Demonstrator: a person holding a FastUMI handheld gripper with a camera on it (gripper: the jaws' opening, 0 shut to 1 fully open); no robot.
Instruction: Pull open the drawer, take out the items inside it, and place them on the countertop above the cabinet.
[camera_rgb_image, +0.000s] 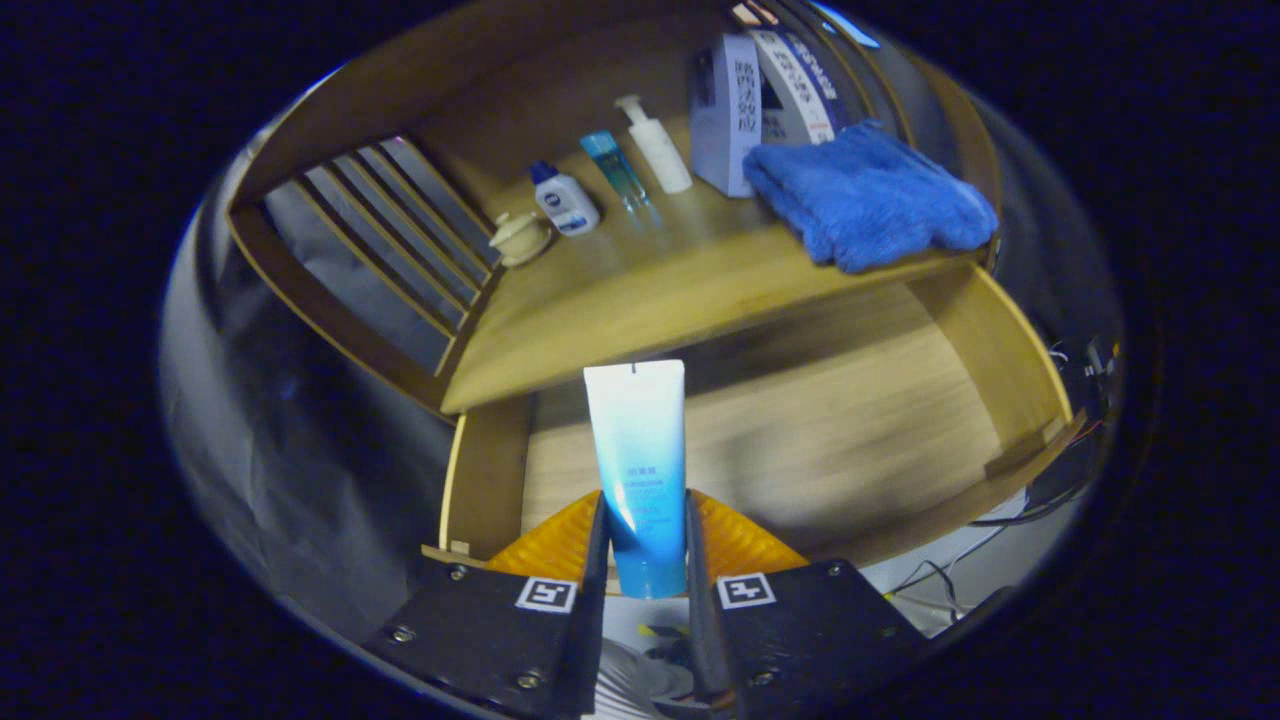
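Gripping a blue-and-white tube (638, 470), both fingers (598, 545) press its sides.
It stands upright above the open drawer (830, 430), whose floor lies bare; beyond, the worktop (640, 290) carries bottles and a blue towel (868, 195).

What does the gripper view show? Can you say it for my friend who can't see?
The tool is shut on a blue-and-white tube, held upright over the open wooden drawer. Beyond it, the countertop holds a folded blue towel, a box, three bottles and a small cream jar.
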